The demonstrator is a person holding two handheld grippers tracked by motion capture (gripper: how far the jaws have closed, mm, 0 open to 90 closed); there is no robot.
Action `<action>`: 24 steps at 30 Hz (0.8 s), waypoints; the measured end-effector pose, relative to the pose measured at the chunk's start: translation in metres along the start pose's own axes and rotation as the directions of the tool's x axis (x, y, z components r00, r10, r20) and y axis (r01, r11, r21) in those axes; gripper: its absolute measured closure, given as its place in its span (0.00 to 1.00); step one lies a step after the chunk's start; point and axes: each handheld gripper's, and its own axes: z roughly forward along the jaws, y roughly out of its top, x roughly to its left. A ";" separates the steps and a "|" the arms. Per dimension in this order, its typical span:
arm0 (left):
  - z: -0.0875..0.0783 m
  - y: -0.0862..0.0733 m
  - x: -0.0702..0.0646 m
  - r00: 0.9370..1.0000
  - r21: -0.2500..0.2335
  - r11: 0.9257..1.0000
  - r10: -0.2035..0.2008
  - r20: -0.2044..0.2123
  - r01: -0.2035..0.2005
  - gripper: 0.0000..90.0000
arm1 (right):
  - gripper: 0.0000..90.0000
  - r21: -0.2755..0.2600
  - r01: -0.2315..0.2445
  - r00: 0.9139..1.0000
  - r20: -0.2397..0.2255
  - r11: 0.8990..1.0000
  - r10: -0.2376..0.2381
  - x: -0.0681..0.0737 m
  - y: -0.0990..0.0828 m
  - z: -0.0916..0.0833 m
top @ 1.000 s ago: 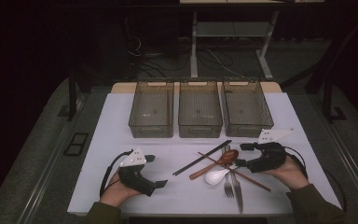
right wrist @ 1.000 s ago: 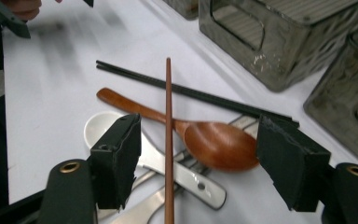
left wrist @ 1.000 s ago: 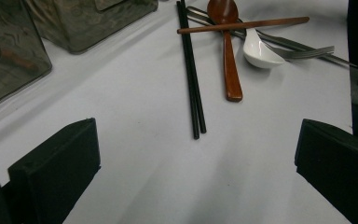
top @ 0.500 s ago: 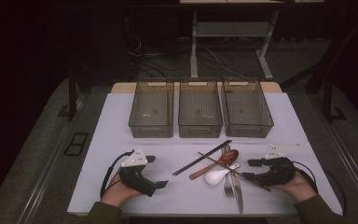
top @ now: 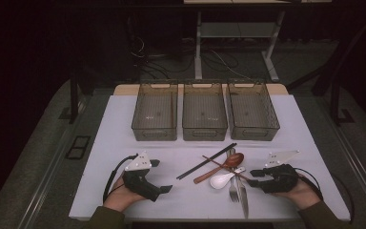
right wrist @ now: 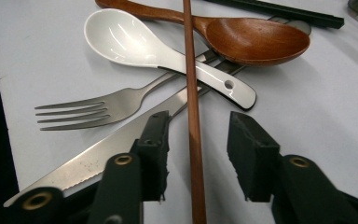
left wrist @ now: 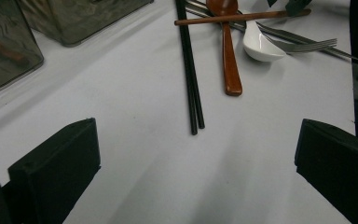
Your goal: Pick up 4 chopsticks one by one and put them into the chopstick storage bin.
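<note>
The white bench (top: 124,124) is filling the middle of the high view, and near its upper edge three clear plastic bins (top: 203,110) are standing in a row, all of them looking empty. So I judge that the sorting is only at its start: nothing is lying in a bin yet, and every utensil is still waiting in the pile at the lower middle of the frame.

In that pile the black chopsticks (top: 206,161) are lying at the left side, the steel knife (right wrist: 116,140) and the fork (right wrist: 98,109) at the bottom, the wooden spoon (right wrist: 256,39) and the white ceramic spoon (right wrist: 135,39) above them.

The right gripper (right wrist: 195,140) is sitting low at the pile; its fingers have just been closing and are standing on both sides of the brown wooden chopstick (right wrist: 192,93), which is lying across the two spoons, but they are not pressing it yet. The left gripper (left wrist: 196,163) is resting at the lower left of the high view, fingers wide apart and holding nothing.
</note>
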 end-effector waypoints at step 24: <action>0.001 0.000 0.000 1.000 0.000 1.000 0.000 0.007 0.000 0.00 | 0.92 0.076 0.090 0.996 -0.007 0.993 -0.090 0.001 0.001 0.011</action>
